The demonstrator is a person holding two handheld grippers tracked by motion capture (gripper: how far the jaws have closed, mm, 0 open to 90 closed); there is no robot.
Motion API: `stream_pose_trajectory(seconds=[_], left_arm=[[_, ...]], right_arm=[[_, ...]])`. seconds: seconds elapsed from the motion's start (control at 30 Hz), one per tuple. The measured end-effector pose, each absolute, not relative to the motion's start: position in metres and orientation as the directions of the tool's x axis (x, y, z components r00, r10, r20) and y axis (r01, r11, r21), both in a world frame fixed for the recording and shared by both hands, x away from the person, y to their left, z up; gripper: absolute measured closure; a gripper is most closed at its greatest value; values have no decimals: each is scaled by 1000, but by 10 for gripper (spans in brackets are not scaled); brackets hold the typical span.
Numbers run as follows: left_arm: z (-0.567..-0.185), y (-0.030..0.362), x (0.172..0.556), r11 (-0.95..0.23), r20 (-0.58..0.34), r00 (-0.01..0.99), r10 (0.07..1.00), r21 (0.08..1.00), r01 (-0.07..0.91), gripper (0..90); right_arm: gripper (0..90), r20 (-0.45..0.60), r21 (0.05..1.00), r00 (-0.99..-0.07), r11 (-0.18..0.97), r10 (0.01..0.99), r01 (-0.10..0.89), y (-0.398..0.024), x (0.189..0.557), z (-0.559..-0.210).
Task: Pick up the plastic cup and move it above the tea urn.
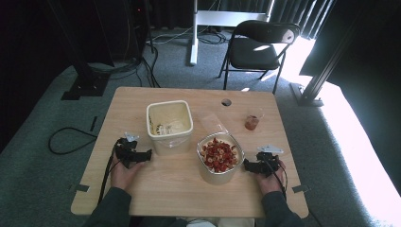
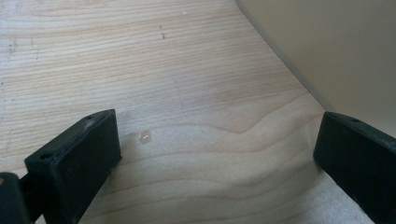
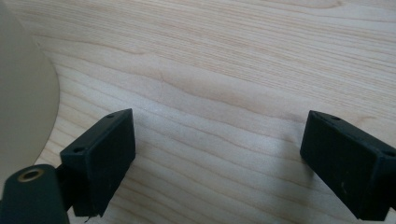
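Both hands rested low on the wooden table (image 1: 142, 189), forearms coming in from the near edge, each holding its tool roughly level and pointed inward toward the two tubs between them. The left gripper (image 1: 144, 155) lay just beside the near left corner of the cream tub (image 1: 170, 124), which stood open with only a few scraps at its bottom; in the left gripper view its jaws stood wide apart over bare wood, nothing between them, with the tub's pale wall (image 2: 327, 51) rising just beyond the right jaw. The right gripper (image 1: 247, 165) sat close to the right side of the tub of red dried fruit (image 1: 219, 155), not touching it as far as the high view showed. Its jaws too were spread wide and empty over the wood grain, the curved wall of that tub (image 3: 21, 107) at the left of the right gripper view. A small clear cup (image 1: 252, 122) stood well behind the right hand
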State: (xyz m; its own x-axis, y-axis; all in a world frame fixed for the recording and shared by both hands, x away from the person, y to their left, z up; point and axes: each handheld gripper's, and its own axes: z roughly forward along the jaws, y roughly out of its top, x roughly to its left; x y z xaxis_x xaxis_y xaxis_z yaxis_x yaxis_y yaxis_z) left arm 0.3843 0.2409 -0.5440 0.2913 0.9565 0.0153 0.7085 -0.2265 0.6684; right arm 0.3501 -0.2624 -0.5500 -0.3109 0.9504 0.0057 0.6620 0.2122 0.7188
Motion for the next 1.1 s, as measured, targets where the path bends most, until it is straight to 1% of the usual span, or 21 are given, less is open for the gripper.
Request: stream_pose_trajectory(seconds=[0.17,0.2,0.23,0.27,0.3,0.33,0.37,0.43,0.47,0.57,0.67,0.83,1.0,1.1], left_arm=[[-544,241,384,-232,17,297,955,671,705,11],[-544,241,384,-232,17,297,955,671,705,12],[-544,241,383,-230,17,296,955,673,703,12],[-544,241,383,-230,17,296,955,673,703,12],[-545,241,383,-231,17,298,955,674,702,12],[-545,241,382,-231,18,298,955,676,700,12],[-545,241,382,-231,18,298,955,676,700,12],[-545,241,382,-231,17,299,954,677,699,12],[-545,241,381,-231,17,299,954,678,698,12],[-545,241,381,-231,17,299,954,678,698,12],[-545,241,381,-231,17,300,954,679,697,12],[-545,241,381,-230,16,300,954,681,695,12],[-545,240,381,-231,16,302,953,682,694,12],[-546,240,381,-231,16,302,953,683,693,12]], right_arm=[[100,6,718,-314,214,949,662,-263,350,-550],[108,6,718,-315,216,949,662,-263,350,-550],[143,5,715,-321,221,947,663,-263,350,-549],[143,5,715,-321,221,947,663,-263,350,-549],[169,8,712,-316,217,949,667,-263,349,-548],[286,7,707,-318,220,948,672,-264,348,-545],[286,7,707,-318,220,948,672,-264,348,-545],[365,11,689,-302,212,953,694,-264,348,-540],[411,30,700,-303,196,953,687,-264,349,-536],[484,45,726,-309,181,950,663,-263,354,-523],[541,58,745,-323,175,945,644,-261,363,-512],[599,68,769,-356,179,932,614,-254,380,-491],[657,57,771,-395,211,917,601,-240,404,-471],[686,32,768,-420,247,907,591,-230,421,-463]])
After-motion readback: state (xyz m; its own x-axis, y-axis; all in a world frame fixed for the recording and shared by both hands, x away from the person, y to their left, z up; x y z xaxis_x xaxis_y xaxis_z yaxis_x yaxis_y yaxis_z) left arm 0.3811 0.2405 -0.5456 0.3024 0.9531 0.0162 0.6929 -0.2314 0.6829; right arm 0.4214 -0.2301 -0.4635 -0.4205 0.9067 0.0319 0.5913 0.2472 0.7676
